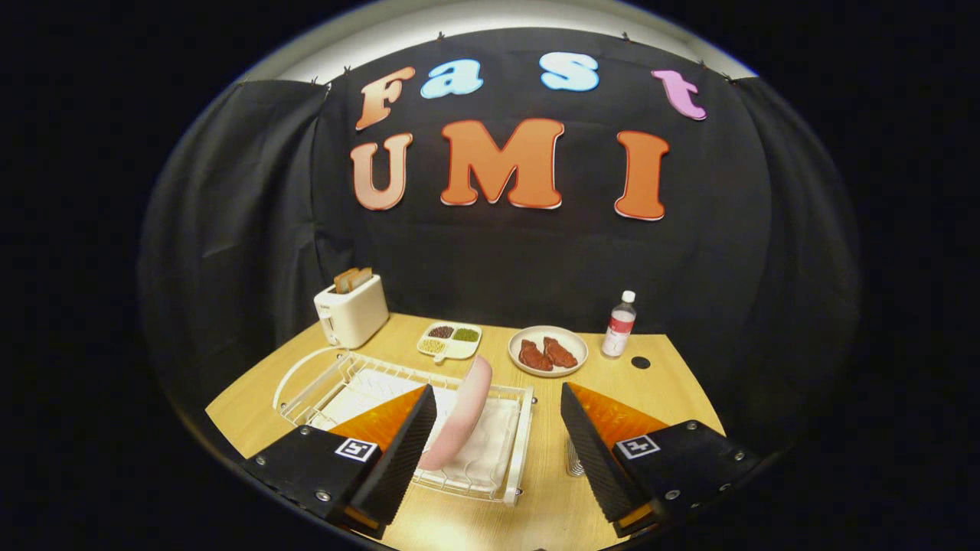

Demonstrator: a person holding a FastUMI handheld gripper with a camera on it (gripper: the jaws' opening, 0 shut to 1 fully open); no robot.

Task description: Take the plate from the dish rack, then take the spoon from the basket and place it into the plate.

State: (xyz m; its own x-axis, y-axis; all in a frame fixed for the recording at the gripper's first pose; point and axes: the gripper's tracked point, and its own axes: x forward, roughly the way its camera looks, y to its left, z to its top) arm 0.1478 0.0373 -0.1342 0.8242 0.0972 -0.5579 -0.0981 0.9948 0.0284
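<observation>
1. A handheld gripper looks forward over a wooden table; its two fingers are spread wide apart and hold nothing.
2. The pink plate stands on edge, tilted, in the white wire dish rack, just ahead of the left finger and close beside its tip.
3. The plate's rim runs away from the fingers, so its thin edge faces them; the plate sits left of the gap's middle.
4. A small metal basket peeks out beside the right finger; no spoon can be made out.
5. Beyond lie a toaster, a divided dish, a plate of meat and a bottle.
6. The likely next move is a shift left to straddle the plate's rim.
</observation>
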